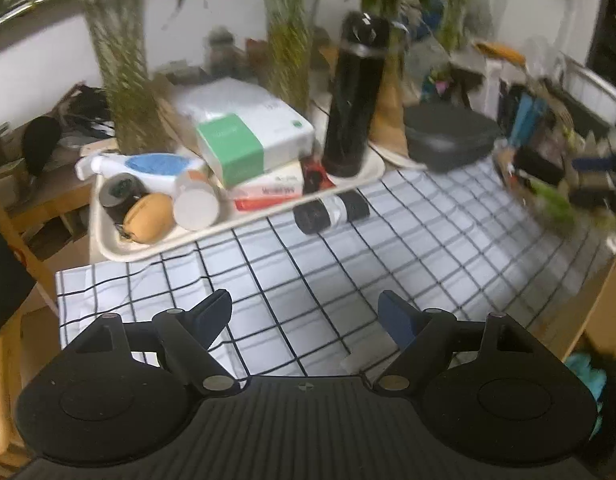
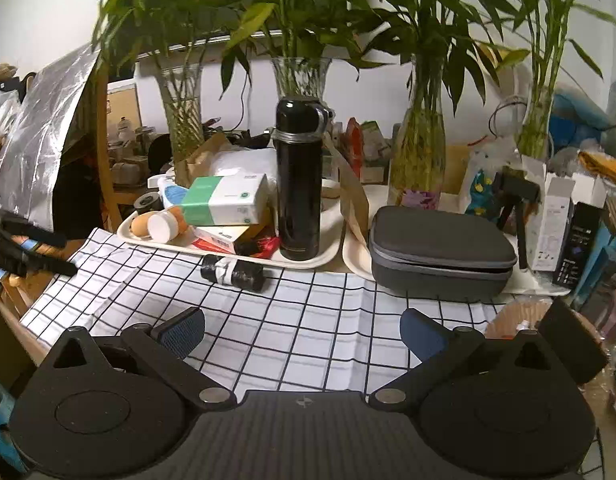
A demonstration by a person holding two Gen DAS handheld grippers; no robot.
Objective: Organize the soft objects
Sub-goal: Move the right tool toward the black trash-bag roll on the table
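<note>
**Both grippers spread above the checked cloth**

The left gripper (image 1: 304,316) is held over the near part of the checked cloth (image 1: 347,256), its jaws spread wide with nothing between them. The right gripper (image 2: 302,330) is likewise held over the cloth (image 2: 308,320), its jaws spread and empty. The left gripper is also seen at the left edge of the right wrist view (image 2: 32,252).

The cloth is laid flat on the table, white with a black grid, with creases visible near its left edge. At its far edge a black roll with a white band (image 2: 232,271) lies on its side, just beside a cream tray (image 2: 308,264). On this tray a tall black flask (image 2: 300,184) stands upright, with a green-and-white box (image 2: 224,200) stacked on other boxes to its left. To the right, a grey zipped case (image 2: 441,252) rests on a second tray. Glass vases of green stalks (image 2: 417,152) stand behind. The left wrist view is blurred.
</note>
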